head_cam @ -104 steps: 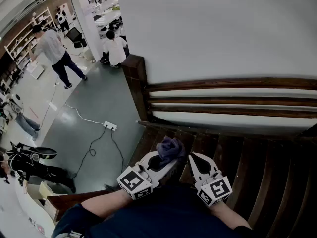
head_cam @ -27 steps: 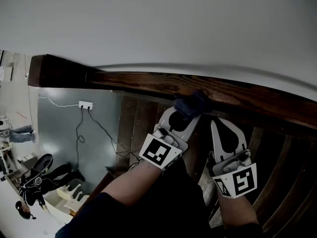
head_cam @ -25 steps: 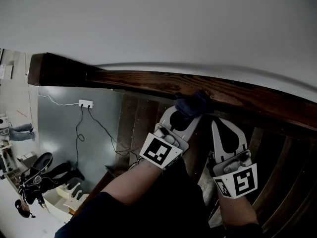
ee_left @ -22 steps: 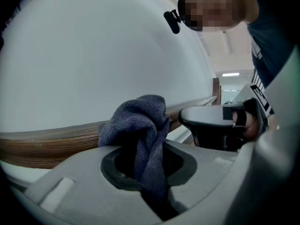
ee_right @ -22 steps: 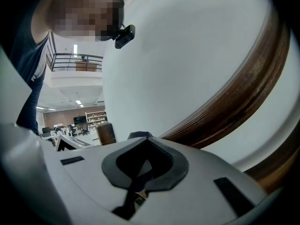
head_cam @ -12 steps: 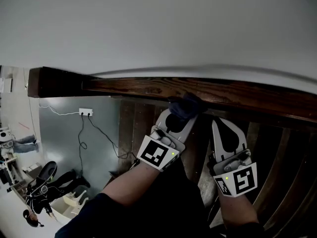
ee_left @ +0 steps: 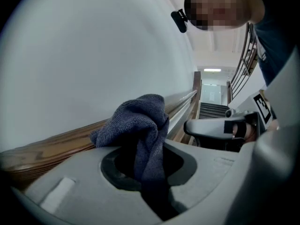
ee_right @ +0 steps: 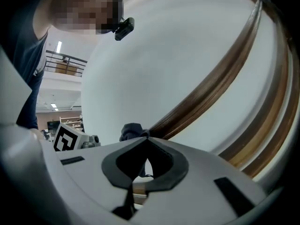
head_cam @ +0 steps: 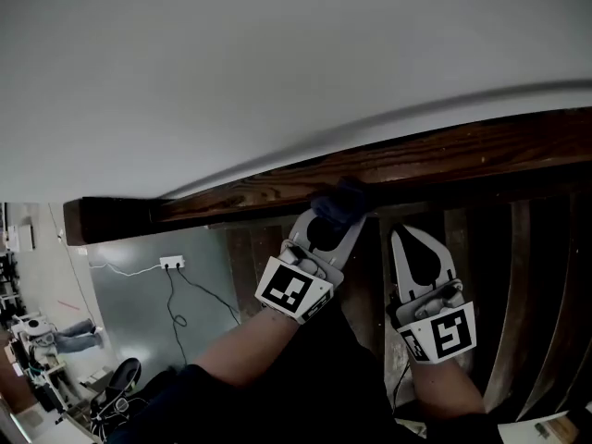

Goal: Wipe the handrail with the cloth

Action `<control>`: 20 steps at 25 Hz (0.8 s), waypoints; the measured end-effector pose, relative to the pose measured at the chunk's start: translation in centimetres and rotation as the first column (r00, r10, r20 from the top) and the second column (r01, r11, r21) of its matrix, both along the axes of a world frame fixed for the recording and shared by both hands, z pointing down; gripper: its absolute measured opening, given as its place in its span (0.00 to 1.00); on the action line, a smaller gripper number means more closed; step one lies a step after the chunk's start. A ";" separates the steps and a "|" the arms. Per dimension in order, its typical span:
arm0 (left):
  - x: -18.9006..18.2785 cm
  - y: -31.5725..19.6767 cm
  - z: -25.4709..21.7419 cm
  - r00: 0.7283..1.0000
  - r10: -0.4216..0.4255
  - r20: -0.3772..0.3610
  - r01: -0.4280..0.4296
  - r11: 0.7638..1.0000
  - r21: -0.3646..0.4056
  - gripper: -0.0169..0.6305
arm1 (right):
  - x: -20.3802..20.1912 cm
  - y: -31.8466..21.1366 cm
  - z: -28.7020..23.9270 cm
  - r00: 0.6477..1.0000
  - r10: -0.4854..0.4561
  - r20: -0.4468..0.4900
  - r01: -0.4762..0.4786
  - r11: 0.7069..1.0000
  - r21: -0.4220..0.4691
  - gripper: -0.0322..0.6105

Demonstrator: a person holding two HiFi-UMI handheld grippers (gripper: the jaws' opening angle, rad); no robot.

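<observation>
A dark wooden handrail (head_cam: 435,160) runs across the head view below a white wall and slopes up to the right. My left gripper (head_cam: 330,213) is shut on a dark blue cloth (head_cam: 339,200), which presses against the rail's near face. In the left gripper view the cloth (ee_left: 140,125) bunches out of the closed jaws beside the handrail (ee_left: 56,146). My right gripper (head_cam: 410,241) hangs shut and empty just below the rail, to the right of the left one. In the right gripper view the handrail (ee_right: 211,86) runs diagonally, with the cloth (ee_right: 132,131) low beside it.
Dark stair treads and balusters (head_cam: 518,294) lie under the rail. The rail's end post (head_cam: 102,220) is at the left. Far below, a grey floor holds a white power strip (head_cam: 172,264) with trailing cables, and people stand at the lower left.
The view has tilted, so the rail now rises toward the right. The left gripper with the cloth has stayed pressed on the rail and sits slightly further along it. The right gripper holds its place.
</observation>
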State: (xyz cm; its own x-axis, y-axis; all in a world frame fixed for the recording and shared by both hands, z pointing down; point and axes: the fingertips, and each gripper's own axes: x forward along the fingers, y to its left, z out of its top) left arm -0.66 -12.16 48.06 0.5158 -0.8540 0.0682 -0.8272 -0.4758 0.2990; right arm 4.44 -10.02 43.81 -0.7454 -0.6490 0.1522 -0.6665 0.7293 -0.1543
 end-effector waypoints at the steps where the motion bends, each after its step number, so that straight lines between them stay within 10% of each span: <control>1: 0.9 -0.4 -0.6 1.000 0.017 0.003 -0.017 1.000 0.010 0.15 | 0.9 -0.2 -0.3 1.000 0.017 0.002 -0.017 1.000 0.002 0.06; 20: 16.3 -5.4 -12.2 0.955 0.294 0.039 -0.296 0.945 0.137 0.15 | 13.4 -2.3 -8.4 0.948 0.304 0.090 -0.312 0.946 0.092 0.06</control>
